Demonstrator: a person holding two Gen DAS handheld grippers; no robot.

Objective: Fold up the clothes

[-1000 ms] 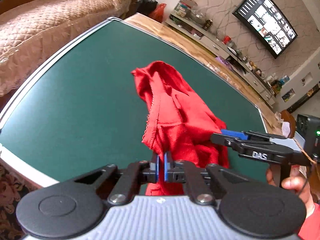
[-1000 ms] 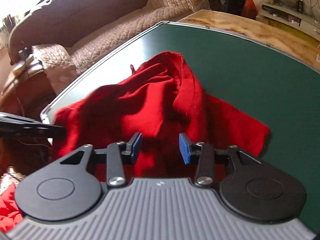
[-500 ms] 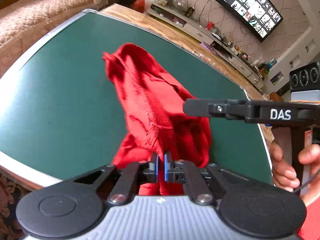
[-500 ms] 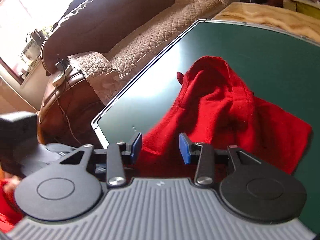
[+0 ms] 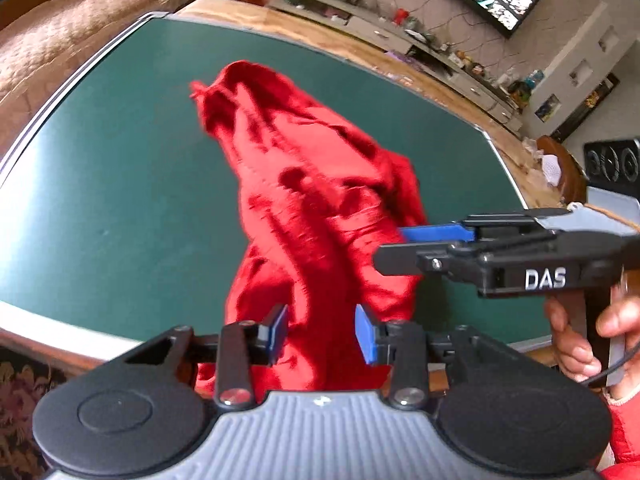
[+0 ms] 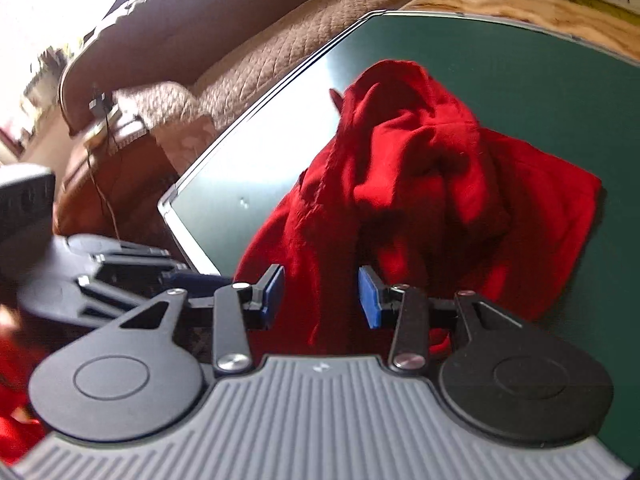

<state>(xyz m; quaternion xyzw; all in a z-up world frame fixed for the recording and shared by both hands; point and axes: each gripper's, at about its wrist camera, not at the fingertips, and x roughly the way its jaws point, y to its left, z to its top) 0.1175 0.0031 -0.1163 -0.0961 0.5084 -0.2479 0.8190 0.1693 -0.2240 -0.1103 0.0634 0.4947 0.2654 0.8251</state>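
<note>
A: Left wrist view first. The left gripper has just been opening its fingers, and now they stand partly apart with the red garment between them, no pad pressing on it that I can see.

B: So it's let go. And the garment?

A: Bunched in a ridge down the middle of the frame on the green worktop, near end hanging over the lower edge. The right gripper comes in from the right, tips at the cloth, a hand on its handle.

B: Right wrist view?

A: Same heap, centre and right of frame. The right gripper's blue fingers are about half open, nothing clamped; the cloth lies beyond them. The left gripper sits blurred at lower left.

B: Risk from here?

A: With nothing held, I'd say that overhanging end could drag the garment off. And a pinch into this crumple could catch several layers and fold it crooked.
</note>
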